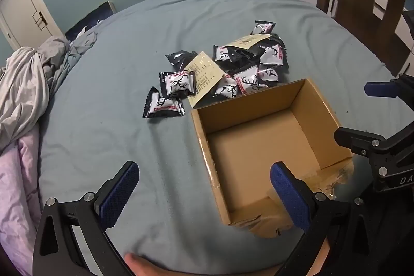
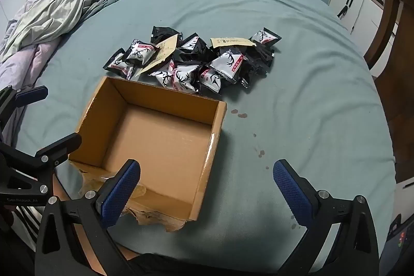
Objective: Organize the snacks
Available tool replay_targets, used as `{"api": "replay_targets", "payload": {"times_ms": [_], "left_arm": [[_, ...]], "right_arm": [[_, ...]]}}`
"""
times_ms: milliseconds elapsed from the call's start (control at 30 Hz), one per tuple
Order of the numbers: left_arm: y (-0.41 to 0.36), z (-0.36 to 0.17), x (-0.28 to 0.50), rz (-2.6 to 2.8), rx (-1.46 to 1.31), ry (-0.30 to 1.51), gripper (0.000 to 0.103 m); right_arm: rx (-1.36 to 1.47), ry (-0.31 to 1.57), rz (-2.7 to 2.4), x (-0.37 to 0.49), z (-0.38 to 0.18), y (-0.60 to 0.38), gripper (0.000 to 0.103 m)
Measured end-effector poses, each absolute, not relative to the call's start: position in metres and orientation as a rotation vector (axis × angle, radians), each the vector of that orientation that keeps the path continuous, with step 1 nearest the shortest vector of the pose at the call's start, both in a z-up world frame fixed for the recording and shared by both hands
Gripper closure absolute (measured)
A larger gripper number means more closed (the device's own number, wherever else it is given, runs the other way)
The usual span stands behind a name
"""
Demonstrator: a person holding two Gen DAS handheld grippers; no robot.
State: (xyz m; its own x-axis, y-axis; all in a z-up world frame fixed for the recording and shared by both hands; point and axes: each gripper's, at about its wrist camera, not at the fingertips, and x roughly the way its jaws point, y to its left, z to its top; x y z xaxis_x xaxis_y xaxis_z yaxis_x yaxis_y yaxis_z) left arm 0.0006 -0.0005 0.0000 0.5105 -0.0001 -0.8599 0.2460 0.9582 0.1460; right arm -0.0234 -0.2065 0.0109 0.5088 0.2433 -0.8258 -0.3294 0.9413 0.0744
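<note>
We find a bed [image 1: 108, 84] under a blue-grey sheet, with crumpled bedding [image 2: 62, 4] at its far left. An empty cardboard box [image 2: 155, 136], open at the top, sits on the sheet. A pile of black-and-white snack packets [image 2: 191, 61] lies just behind its far wall, two beige paper slips [image 1: 204, 74] among them. Left tongs [image 1: 204, 188] and right tongs [image 2: 207, 185] both stand wide apart, gripping nothing.

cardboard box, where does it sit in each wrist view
Left wrist view: the cardboard box sits lower right of centre, empty, with the snack packets beyond its far wall.
Right wrist view: the box sits lower left of centre.
Shared landmark: the packet pile just past the box.
</note>
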Motion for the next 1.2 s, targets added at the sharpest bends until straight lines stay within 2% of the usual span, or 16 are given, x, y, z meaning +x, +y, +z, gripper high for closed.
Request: {"api": "replay_targets", "payload": {"times_ms": [1200], "left_arm": [[0.0001, 0.0035, -0.0006, -0.130, 0.261, 0.988, 0.000]], "right_arm": [[-0.080, 0.968, 0.347, -0.0248, 0.0145, -0.2086, 0.000]]}}
